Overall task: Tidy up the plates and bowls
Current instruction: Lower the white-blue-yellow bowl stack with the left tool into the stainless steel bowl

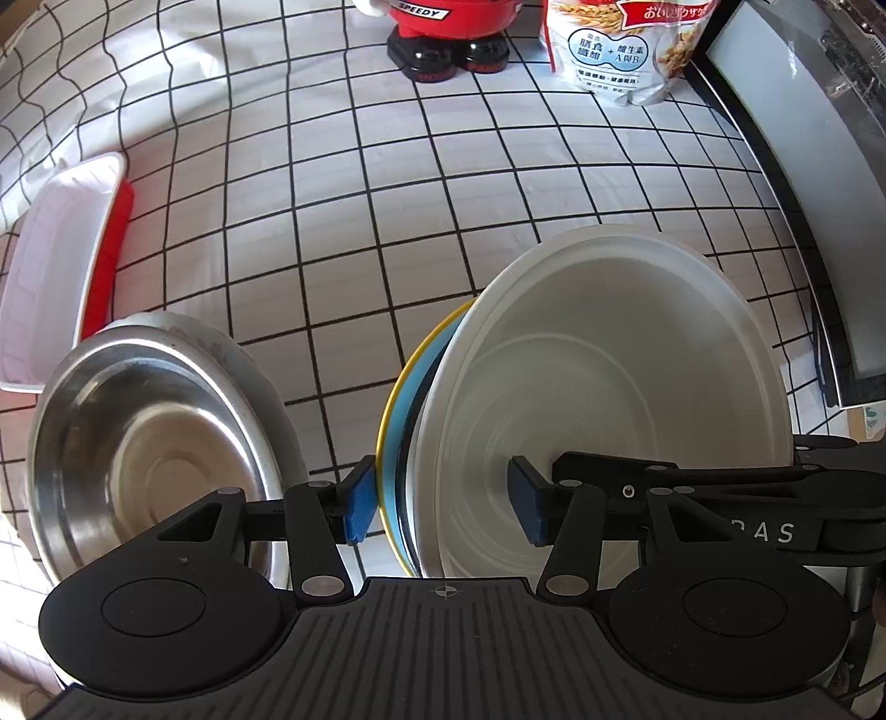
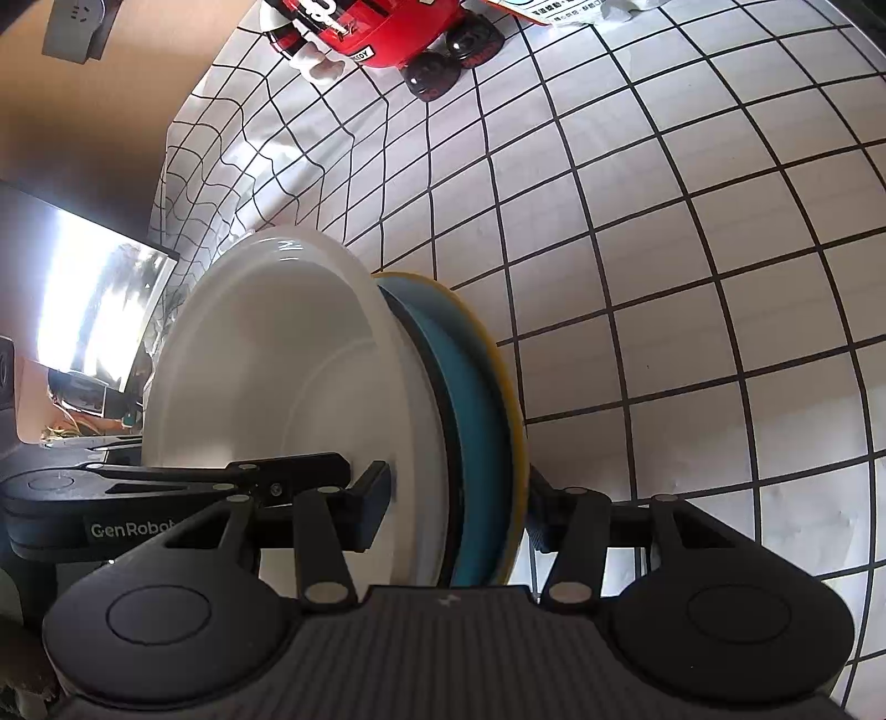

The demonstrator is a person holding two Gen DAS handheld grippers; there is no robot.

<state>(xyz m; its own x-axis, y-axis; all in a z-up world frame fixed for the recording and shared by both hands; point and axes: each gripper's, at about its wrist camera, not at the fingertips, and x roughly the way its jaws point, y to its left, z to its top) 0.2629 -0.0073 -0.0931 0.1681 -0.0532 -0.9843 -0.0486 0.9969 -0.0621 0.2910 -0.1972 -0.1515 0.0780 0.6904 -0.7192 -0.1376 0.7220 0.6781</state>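
A nested stack of bowls stands on edge above the checked tablecloth: a white bowl (image 1: pixel 609 387) in front, with a blue bowl (image 2: pixel 476 399) and a yellow one (image 2: pixel 506 360) behind it. My right gripper (image 2: pixel 459 509) is shut on the stack's lower rim, one finger inside the white bowl (image 2: pixel 266 376) and the other behind the yellow one. My left gripper (image 1: pixel 443 507) points straight down and is open, its blue pads (image 1: pixel 360 507) straddling the same rims. A steel bowl (image 1: pixel 149 443) lies to the left on the cloth.
A white rectangular tray (image 1: pixel 55 277) over a red one sits at the far left. A red toy car figure (image 1: pixel 448 27) and a cereal bag (image 1: pixel 620 50) stand at the back. A dark-framed screen (image 1: pixel 803 194) lines the right side of the checked cloth (image 1: pixel 387 221).
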